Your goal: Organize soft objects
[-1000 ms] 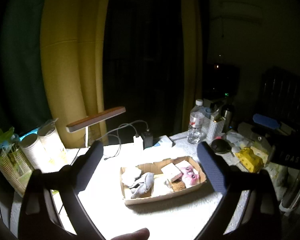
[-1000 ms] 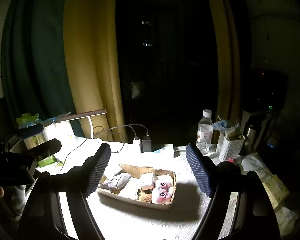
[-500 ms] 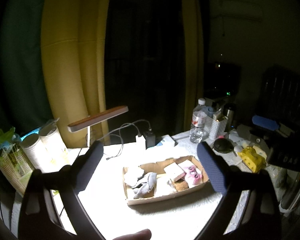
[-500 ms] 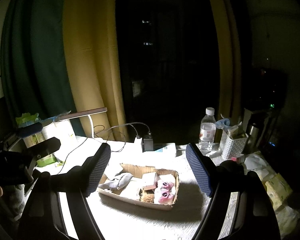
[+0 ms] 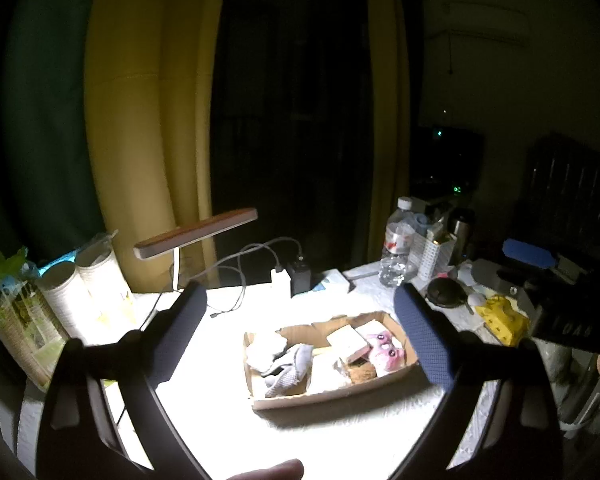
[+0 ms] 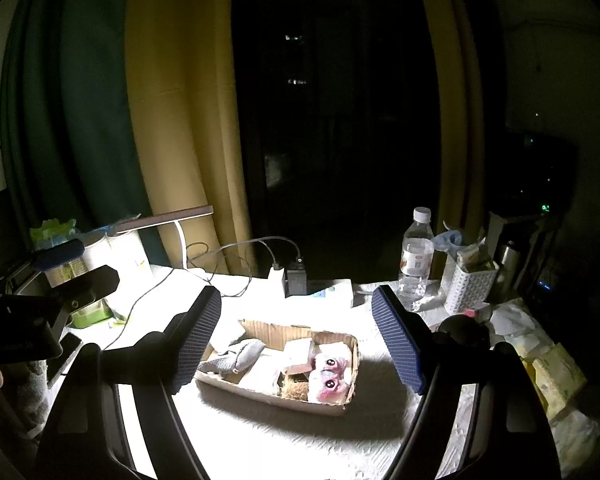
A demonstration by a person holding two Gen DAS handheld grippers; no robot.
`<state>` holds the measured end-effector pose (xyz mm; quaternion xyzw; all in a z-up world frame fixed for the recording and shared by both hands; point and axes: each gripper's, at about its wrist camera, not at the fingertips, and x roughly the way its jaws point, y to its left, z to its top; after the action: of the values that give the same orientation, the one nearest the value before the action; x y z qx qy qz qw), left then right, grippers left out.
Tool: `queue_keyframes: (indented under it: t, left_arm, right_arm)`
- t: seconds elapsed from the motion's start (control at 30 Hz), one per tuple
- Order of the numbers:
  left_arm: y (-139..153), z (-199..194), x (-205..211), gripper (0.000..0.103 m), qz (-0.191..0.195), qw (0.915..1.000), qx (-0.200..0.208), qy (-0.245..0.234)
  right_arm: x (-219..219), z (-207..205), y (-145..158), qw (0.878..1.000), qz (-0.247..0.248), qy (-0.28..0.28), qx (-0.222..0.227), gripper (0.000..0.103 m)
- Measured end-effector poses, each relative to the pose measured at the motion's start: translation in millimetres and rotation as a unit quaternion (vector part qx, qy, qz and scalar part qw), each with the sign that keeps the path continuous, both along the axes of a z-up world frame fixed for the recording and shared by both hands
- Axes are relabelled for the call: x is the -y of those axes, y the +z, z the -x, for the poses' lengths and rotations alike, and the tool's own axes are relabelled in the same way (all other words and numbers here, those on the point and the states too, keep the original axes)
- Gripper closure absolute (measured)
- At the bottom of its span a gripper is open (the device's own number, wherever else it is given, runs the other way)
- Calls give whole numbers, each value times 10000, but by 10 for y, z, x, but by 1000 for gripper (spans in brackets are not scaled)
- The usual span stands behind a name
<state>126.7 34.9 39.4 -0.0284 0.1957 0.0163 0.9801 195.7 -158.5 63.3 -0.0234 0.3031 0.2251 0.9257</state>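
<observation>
A shallow cardboard box (image 5: 332,394) (image 6: 276,394) sits on the lit white table. It holds a grey plush (image 5: 292,366) (image 6: 240,356), a pink plush with dark eyes (image 5: 384,348) (image 6: 328,376), a white block (image 5: 346,340) (image 6: 298,352), a brown sponge (image 6: 294,390) and white cloths. My left gripper (image 5: 300,334) is open and empty, held above and short of the box. My right gripper (image 6: 298,342) is open and empty, also held back from the box. Each gripper shows at the edge of the other's view.
A desk lamp (image 5: 196,232) stands at the back left over cables and a charger (image 5: 298,278). A water bottle (image 6: 416,256), a white basket (image 6: 470,286) and a yellow item (image 5: 500,316) are at the right. Paper cups (image 5: 80,284) stand at the left.
Both grippers have drifted slightly, so the box sits a little further right in each view. Both stay open and empty. Nothing in the box has moved.
</observation>
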Motion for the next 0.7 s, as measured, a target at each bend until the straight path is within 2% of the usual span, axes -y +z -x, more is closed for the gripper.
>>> queue_keyframes:
  t: [0.7]
  left_arm:
    - [-86,-85,-46,7,71,9999,-92,12]
  right_arm:
    - [-107,-97,-142,9998,107,96,-159,23]
